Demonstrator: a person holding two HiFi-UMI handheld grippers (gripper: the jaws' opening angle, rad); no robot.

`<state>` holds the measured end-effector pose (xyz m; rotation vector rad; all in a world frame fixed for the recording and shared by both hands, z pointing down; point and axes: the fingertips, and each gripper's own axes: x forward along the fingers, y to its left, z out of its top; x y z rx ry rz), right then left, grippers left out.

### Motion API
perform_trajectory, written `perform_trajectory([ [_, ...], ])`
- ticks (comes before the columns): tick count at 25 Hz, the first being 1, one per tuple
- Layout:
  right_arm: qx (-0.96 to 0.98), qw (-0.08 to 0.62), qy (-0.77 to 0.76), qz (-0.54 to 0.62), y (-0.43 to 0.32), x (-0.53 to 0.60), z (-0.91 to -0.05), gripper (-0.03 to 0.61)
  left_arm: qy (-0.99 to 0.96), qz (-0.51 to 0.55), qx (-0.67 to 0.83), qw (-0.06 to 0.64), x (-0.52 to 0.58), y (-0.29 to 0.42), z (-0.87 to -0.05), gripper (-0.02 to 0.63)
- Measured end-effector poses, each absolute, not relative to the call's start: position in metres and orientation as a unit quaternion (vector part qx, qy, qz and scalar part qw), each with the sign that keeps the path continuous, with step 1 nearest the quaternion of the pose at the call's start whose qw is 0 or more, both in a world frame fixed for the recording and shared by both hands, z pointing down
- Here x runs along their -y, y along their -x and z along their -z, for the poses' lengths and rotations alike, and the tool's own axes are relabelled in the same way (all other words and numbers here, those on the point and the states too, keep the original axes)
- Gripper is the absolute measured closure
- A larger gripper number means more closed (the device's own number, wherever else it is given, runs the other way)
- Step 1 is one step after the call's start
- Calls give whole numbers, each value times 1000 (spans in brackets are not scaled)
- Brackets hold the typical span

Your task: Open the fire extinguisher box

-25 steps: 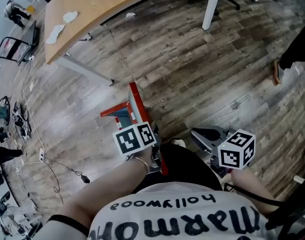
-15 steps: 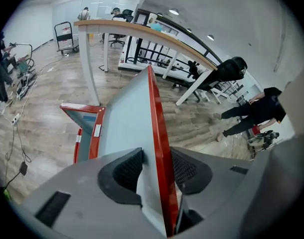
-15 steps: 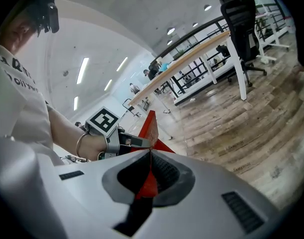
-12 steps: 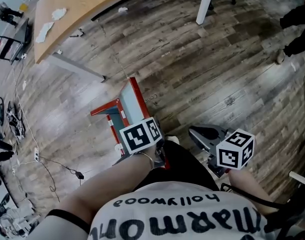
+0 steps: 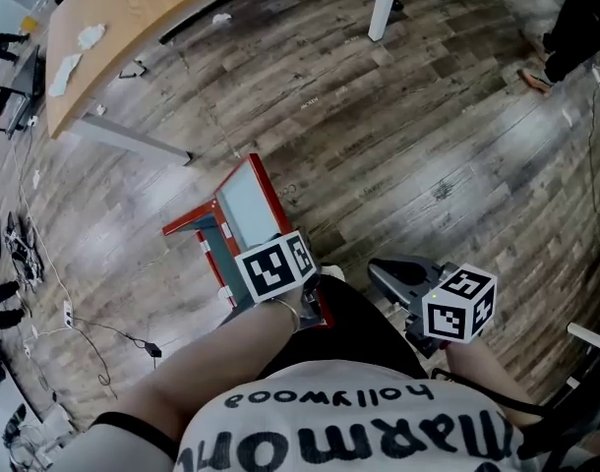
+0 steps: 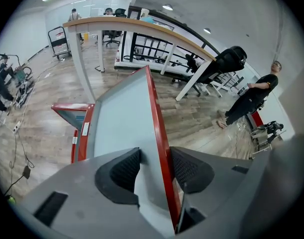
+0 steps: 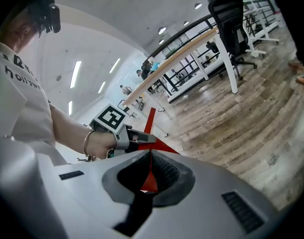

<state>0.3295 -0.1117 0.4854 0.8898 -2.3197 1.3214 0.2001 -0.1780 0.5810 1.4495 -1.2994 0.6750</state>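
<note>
Floorboards point(image 5: 408, 146) of grey-brown wood fill most of the head view. The fire extinguisher box point(image 5: 195, 226), red, lies on them left of the centre. Its glass door point(image 5: 246, 203) is swung out from the box and stands on edge.

The left gripper point(image 6: 154, 169) is at the lower end of this door. Its jaws have just been opening and now stand apart, with the door's red frame and glass between the pads. The right gripper point(image 7: 150, 158) is lower right in the head view, well apart from the box, with its jaws together and nothing in them.

A wooden desk point(image 5: 133, 13) runs across the upper left, with a white desk leg point(image 5: 382, 6) at the top centre. Loose cables point(image 5: 103, 334) lie along the left edge. A person in dark clothes point(image 5: 575, 18) stands in the upper right corner. A black office chair point(image 6: 226, 62) shows in the left gripper view.
</note>
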Motion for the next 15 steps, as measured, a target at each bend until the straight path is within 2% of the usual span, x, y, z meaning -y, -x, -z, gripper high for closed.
perform_trajectory([
  [15, 805, 160, -324, -471, -331, 113, -489, 568, -622, -288, 527, 503, 179, -214, -593, 417],
])
